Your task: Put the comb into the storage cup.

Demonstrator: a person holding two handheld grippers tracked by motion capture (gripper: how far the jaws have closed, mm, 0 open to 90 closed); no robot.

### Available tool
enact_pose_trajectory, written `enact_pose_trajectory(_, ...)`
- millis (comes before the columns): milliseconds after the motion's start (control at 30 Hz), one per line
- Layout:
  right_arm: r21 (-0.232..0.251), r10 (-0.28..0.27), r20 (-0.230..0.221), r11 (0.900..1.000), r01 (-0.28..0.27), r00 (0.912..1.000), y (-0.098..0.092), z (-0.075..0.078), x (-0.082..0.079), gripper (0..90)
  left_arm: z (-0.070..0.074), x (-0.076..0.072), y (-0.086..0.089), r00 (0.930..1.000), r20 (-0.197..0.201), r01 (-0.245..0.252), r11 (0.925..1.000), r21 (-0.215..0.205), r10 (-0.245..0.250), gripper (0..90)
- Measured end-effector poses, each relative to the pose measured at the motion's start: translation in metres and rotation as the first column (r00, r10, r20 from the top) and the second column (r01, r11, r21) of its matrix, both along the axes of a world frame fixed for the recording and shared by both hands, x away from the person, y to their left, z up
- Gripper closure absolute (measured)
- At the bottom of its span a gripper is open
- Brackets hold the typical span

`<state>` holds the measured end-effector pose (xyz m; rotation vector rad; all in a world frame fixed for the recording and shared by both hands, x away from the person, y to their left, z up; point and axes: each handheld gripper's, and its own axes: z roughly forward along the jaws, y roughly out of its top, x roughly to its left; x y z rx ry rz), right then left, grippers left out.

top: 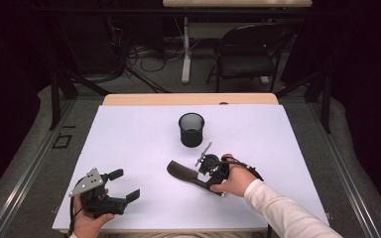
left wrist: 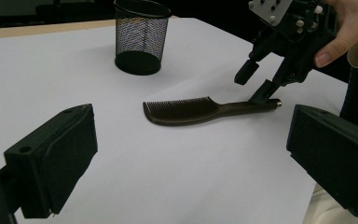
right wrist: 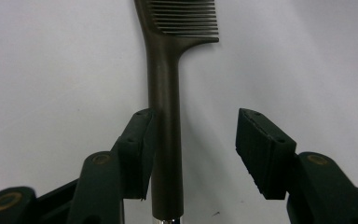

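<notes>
Right hand-held gripper (right wrist: 191, 154) straddles the comb (right wrist: 165, 93) handle unclenched, near the mesh cup (top: 191, 130).

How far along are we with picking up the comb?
Done: the right hand-held gripper is down over the comb handle. In hand: jaws straddle the handle, one pad touching, the other apart, so no grip yet. Left: close and lift; the mesh cup stands beyond. The left hand-held gripper is open, aside.
</notes>
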<state>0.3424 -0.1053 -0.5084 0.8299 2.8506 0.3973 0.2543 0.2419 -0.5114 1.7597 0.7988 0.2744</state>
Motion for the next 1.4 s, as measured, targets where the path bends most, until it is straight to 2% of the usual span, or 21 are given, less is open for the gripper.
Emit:
enact_pose_trajectory(200, -0.026, 0.006, -0.015, 1.000, -0.007, 0.9999, 0.003, -0.001, 0.001, 46.5, 0.000, 0.000, 0.000, 1.0000, -0.001, 0.000, 1.0000, 0.000, 0.000, 1.9)
enact_pose_trajectory(267, -0.042, -0.001, -0.043, 0.999, 0.000, 0.9991, 0.005, -0.001, 0.001, 46.2, 0.000, 0.000, 0.000, 1.0000, -0.002, -0.001, 1.0000, -0.001, 0.001, 1.9)
enact_pose_trajectory(400, -0.048, 0.015, -0.025, 0.999, -0.016, 0.9996, 0.006, -0.002, 0.002, 47.4, 0.000, 0.000, 0.000, 1.0000, -0.003, 0.000, 1.0000, -0.002, 0.000, 1.9)
enact_pose_trajectory(500, -0.052, 0.006, -0.035, 0.999, -0.008, 0.9994, 0.007, -0.003, 0.003, 50.6, 0.000, 0.000, 0.000, 1.0000, -0.001, 0.001, 1.0000, -0.001, -0.001, 1.9)
enact_pose_trajectory(567, -0.049, -0.001, -0.070, 0.999, -0.003, 0.9975, 0.008, -0.004, 0.004, 52.5, 0.000, 0.000, 0.000, 1.0000, -0.002, 0.000, 1.0000, -0.002, 0.000, 1.9)
enact_pose_trajectory(767, -0.058, 0.006, -0.067, 0.998, -0.010, 0.9978, 0.009, -0.005, 0.003, 52.5, -0.001, 0.000, 0.000, 1.0000, -0.001, -0.001, 1.0000, -0.003, 0.001, 1.9)
enact_pose_trajectory(1100, -0.061, 0.016, -0.092, 0.998, -0.021, 0.9956, 0.012, -0.009, 0.002, 57.4, -0.001, 0.000, 0.000, 1.0000, -0.003, 0.003, 1.0000, -0.004, -0.003, 1.9)
enact_pose_trajectory(1400, -0.071, 0.018, -0.097, 0.997, -0.025, 0.9951, 0.015, -0.013, 0.002, 59.0, -0.001, 0.001, 0.000, 1.0000, -0.004, 0.005, 1.0000, -0.001, -0.005, 1.9)
